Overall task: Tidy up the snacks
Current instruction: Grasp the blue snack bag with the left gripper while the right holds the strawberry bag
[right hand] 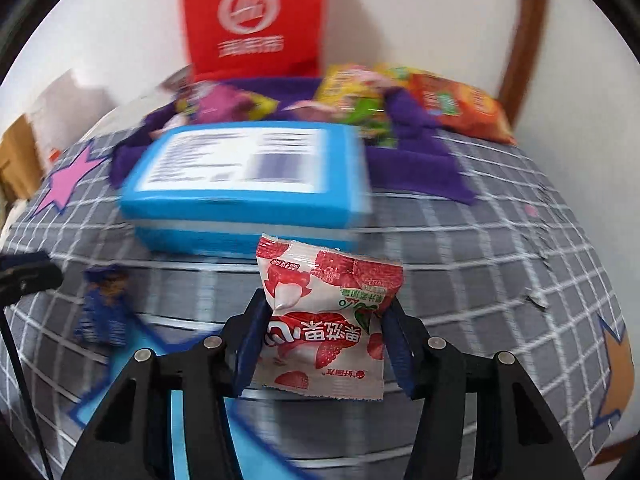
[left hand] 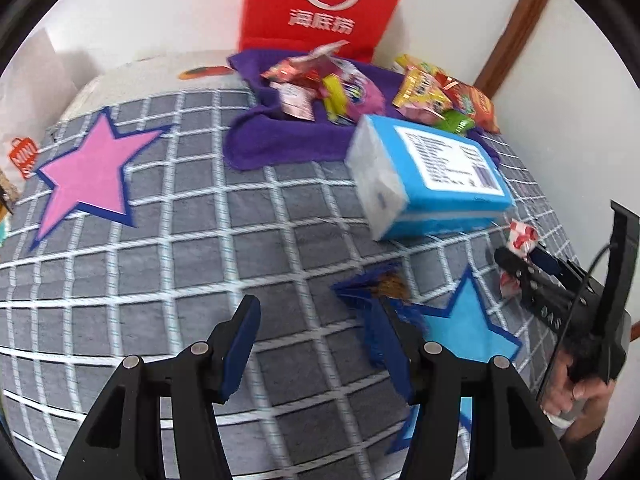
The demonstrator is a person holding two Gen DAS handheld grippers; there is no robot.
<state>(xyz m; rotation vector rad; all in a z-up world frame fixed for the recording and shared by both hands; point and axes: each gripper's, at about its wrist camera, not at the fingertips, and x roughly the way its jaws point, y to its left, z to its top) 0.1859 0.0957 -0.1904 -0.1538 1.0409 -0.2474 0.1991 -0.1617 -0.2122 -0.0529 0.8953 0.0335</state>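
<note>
The right gripper [right hand: 324, 340] clamps a strawberry packet [right hand: 326, 312], likely bound for the snack pile [left hand: 328, 84]. The left gripper [left hand: 320, 344] hangs with jaws apart beside a blue wrapper [left hand: 376, 288], seemingly readying to take it.

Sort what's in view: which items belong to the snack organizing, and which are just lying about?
Job:
- strawberry snack packet, in right claw
- blue snack packet by left claw
- snack pile on purple cloth
- orange packet

Lying about:
- blue box
- red bag
- star-patterned cover
</note>
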